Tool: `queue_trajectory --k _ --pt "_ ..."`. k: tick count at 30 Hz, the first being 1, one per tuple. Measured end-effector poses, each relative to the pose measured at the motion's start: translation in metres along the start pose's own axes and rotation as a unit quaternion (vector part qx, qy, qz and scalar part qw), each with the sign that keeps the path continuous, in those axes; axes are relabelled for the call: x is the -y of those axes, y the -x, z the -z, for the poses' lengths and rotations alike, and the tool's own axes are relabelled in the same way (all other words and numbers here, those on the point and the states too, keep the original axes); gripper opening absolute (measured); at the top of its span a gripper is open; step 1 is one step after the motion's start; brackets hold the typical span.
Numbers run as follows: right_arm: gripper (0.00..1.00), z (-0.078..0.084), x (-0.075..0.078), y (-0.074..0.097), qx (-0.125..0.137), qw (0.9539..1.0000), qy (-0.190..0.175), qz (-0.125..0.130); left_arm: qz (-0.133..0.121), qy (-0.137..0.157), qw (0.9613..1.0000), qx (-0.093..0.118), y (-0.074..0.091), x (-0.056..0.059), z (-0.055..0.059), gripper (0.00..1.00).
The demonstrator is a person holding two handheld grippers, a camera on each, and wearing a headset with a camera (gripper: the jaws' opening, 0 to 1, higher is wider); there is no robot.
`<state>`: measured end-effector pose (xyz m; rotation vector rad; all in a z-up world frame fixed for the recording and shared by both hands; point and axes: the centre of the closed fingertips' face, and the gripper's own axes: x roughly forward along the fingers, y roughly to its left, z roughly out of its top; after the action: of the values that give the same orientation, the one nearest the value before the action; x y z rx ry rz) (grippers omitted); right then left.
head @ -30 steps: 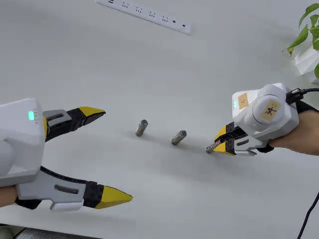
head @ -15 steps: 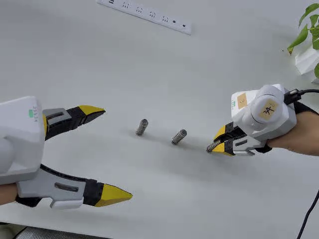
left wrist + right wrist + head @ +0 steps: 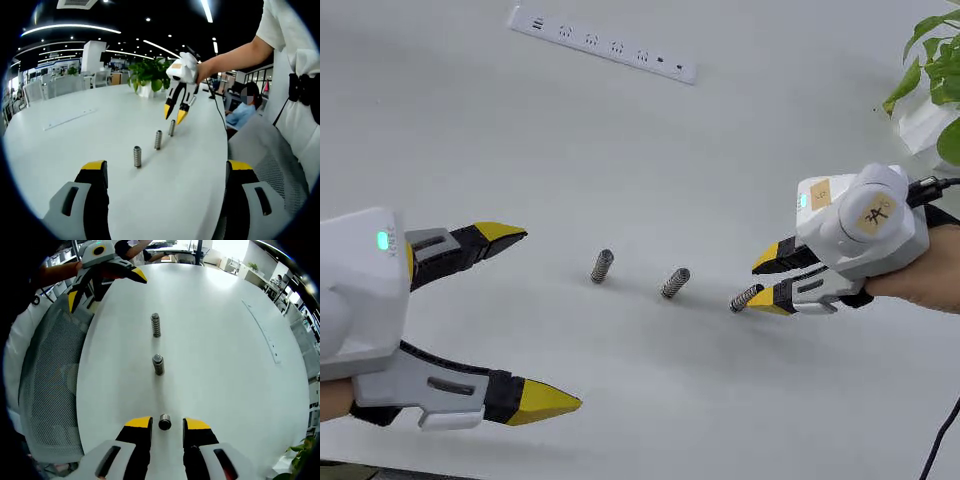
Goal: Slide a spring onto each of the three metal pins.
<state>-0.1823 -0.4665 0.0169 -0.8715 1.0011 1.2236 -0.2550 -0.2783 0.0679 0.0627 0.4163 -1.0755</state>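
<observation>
Springs stand upright in a short row of three on the white table (image 3: 620, 130). Nearest the wearer, the left gripper (image 3: 552, 318) is held low and about level, and its yellow-tipped fingers are spread wide with nothing between them. In the left gripper view the first spring (image 3: 137, 156) stands ahead of those fingertips, nearer the left finger than the right. The middle spring (image 3: 158, 140) and the third spring (image 3: 172, 128) stand in line beyond it. At the far end of the row the right gripper (image 3: 754, 287) comes in from the side, gripped in a hand (image 3: 920, 280), pointing back along the row with its fingers angled down at the table. Its fingers are narrowly parted. In the right gripper view the third spring sits right between the two tips, with a sliver of table showing on either side. Half a second ago those fingers were pinched on that spring, and now they have let go and drawn apart. The left gripper's pose is unchanged, and all three springs are where they were. Beyond the grippers a white power strip (image 3: 602, 44) lies on the table, and a potted plant (image 3: 930, 70) stands off past the right gripper.
</observation>
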Motion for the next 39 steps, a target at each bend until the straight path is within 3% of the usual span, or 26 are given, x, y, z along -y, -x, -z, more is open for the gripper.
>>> queue_trajectory --k 7,14,19,20,24,26,35,39 --pt "0.29 -0.004 -0.003 0.024 0.050 0.9974 -0.042 0.030 0.002 -0.009 0.9999 -0.006 0.002 0.001 -0.002 0.99" --pt "0.39 -0.001 -0.017 0.052 0.113 0.9867 -0.094 0.068 -0.005 -0.018 0.9998 -0.010 0.005 -0.001 -0.002 0.99" --pt "0.47 0.008 -0.027 0.067 0.161 0.9738 -0.129 0.096 -0.013 -0.033 0.9991 -0.023 0.008 -0.005 0.000 0.99" --pt "0.49 0.011 -0.029 0.069 0.173 0.9692 -0.141 0.103 -0.015 -0.034 0.9990 -0.023 0.009 -0.005 0.000 0.99" --pt "0.56 0.024 -0.039 0.074 0.192 0.9613 -0.161 0.115 -0.022 -0.037 0.9988 -0.024 0.010 -0.008 0.000 0.99" --pt "0.60 0.029 -0.043 0.076 0.208 0.9546 -0.174 0.124 -0.025 -0.041 0.9986 -0.024 0.011 -0.009 0.000 0.99" --pt "0.82 0.043 -0.063 0.075 0.276 0.9275 -0.209 0.140 -0.037 -0.046 0.9976 -0.037 0.013 -0.009 0.006 0.99" --pt "0.88 0.048 -0.067 0.073 0.293 0.9191 -0.221 0.145 -0.039 -0.048 0.9972 -0.042 0.012 -0.009 0.007 0.99"
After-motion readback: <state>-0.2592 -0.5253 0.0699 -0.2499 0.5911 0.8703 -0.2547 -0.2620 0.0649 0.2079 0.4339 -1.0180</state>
